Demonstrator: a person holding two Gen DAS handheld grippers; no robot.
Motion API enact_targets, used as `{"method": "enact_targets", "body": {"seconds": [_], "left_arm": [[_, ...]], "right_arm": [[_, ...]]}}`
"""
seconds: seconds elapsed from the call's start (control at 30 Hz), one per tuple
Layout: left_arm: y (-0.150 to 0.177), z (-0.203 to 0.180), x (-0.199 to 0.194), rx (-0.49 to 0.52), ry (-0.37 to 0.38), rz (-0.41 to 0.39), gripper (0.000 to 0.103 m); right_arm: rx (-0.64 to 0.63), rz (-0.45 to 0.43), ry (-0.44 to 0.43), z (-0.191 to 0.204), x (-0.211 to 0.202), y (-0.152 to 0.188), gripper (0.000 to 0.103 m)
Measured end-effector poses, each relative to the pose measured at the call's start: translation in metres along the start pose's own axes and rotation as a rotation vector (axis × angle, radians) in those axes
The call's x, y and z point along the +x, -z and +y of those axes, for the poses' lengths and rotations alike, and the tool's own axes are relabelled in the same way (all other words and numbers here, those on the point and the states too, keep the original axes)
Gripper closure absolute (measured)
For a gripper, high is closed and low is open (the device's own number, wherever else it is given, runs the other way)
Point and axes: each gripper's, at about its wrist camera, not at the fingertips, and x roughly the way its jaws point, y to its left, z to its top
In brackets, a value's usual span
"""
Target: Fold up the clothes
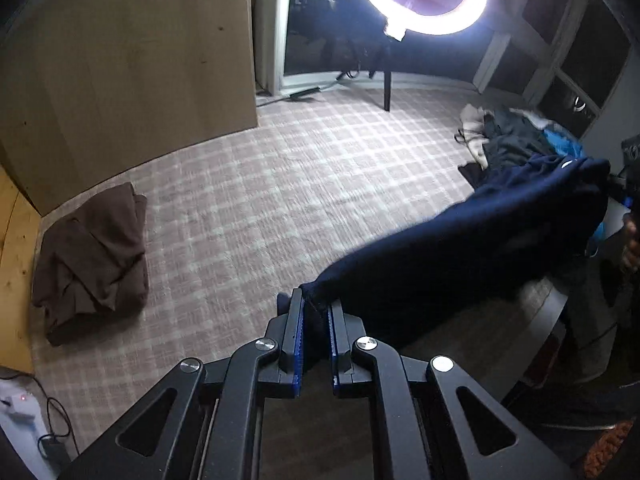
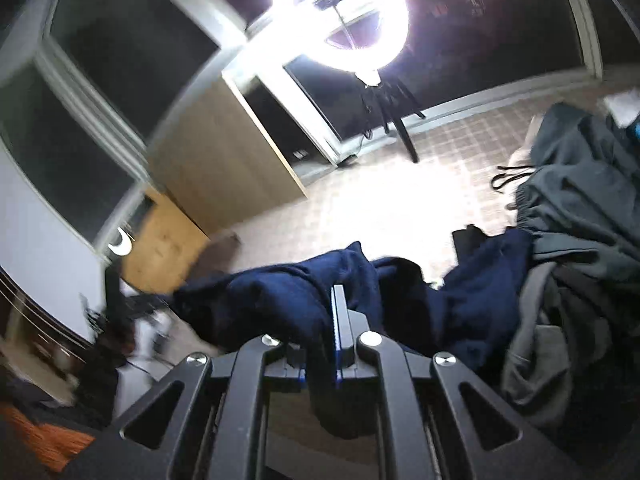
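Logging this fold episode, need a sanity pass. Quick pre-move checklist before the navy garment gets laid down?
1. Left gripper clamped on the navy garment: ok, cloth sits between the blue pads.
2. Right gripper clamped on the same garment: ok, fabric bunches around the fingers, though one finger is buried in it.
3. Garment spread flat between the grippers: not ok, it hangs bunched and wrinkled.
4. Free landing area on the plaid carpet: ok, open floor ahead.
5. Clear of the brown folded garment: ok, it lies far to the side.
6. Garment clear of the clothes pile: cannot tell, navy cloth reaches its edge.
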Motion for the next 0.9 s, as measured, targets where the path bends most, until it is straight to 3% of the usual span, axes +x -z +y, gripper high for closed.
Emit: {"method": "enact_targets", "body": {"seconds": [0.07, 0.1, 0.2, 0.27, 0.4, 0.5, 0.53, 0.6, 0.67, 0.8, 0.9], "left_arm": [[-0.011, 0.009, 0.036, 0.023, -0.057, 0.042, 0.082], [-0.017, 0.013, 0.057, 0.039, -0.093, 0.067, 0.066], [-0.022, 0.015, 0.106, 0.105, -0.246, 0.179, 0.064], [-0.018, 0.003, 0.104, 0.167, -0.272, 0.171, 0.063], [-0.016, -0.031, 0.075, 0.297, -0.257, 0.082, 0.059], [-0.021, -0.036, 0.065, 0.32, -0.289, 0.053, 0.057], [-0.023, -0.035, 0.062, 0.302, -0.284, 0.05, 0.059], [-0.024, -0.038, 0.057, 0.272, -0.165, 0.038, 0.058], [-0.022, -0.056, 0.071, 0.342, -0.097, 0.062, 0.058], [-0.013, -0.087, 0.116, 0.431, 0.004, 0.193, 0.058], [-0.012, -0.1, 0.139, 0.474, 0.036, 0.216, 0.058]], "right_arm": [[-0.007, 0.03, 0.063, -0.011, 0.019, -0.003, 0.094], [-0.03, 0.049, 0.106, -0.012, 0.026, -0.005, 0.092], [-0.098, 0.107, 0.235, -0.015, 0.047, -0.008, 0.082], [-0.143, 0.145, 0.321, -0.018, 0.061, -0.01, 0.08], [-0.234, 0.222, 0.494, -0.022, 0.09, -0.015, 0.065], [-0.326, 0.184, 0.419, -0.001, 0.082, -0.014, 0.065], [-0.366, 0.187, 0.375, 0.009, 0.086, -0.012, 0.065], [-0.46, 0.213, 0.318, 0.027, 0.103, -0.006, 0.064], [-0.568, 0.257, 0.298, 0.044, 0.128, 0.002, 0.062], [-0.663, 0.371, 0.337, 0.042, 0.178, 0.012, 0.061], [-0.691, 0.417, 0.332, 0.037, 0.19, 0.016, 0.061]]}}
